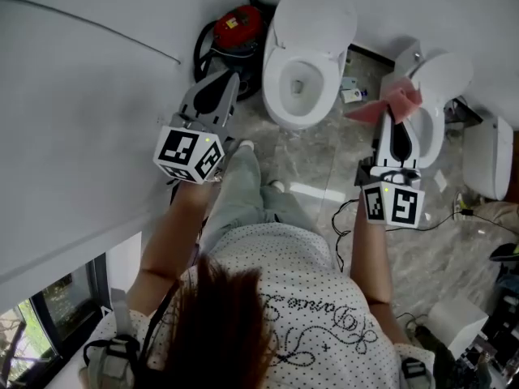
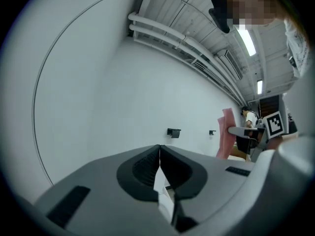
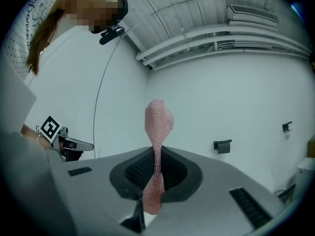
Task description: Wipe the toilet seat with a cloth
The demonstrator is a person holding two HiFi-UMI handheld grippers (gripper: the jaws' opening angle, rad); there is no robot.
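A white toilet (image 1: 280, 96) with its lid raised stands on the floor ahead in the head view. My right gripper (image 1: 398, 113) is held up to the right of it, shut on a pink cloth (image 1: 389, 104). In the right gripper view the cloth (image 3: 158, 124) sticks up in a twisted strip from between the shut jaws of the right gripper (image 3: 156, 154). My left gripper (image 1: 229, 78) is raised to the left of the toilet, shut with nothing in it. Its jaws meet at the left gripper (image 2: 159, 147) in its own view, where the cloth (image 2: 226, 137) shows far right.
A red canister (image 1: 238, 25) with a black hose sits left of the toilet by the white wall (image 1: 73, 104). A second white toilet (image 1: 444, 75) is behind the right gripper. Cables (image 1: 347, 217) and a white box (image 1: 456, 322) lie on the marble floor.
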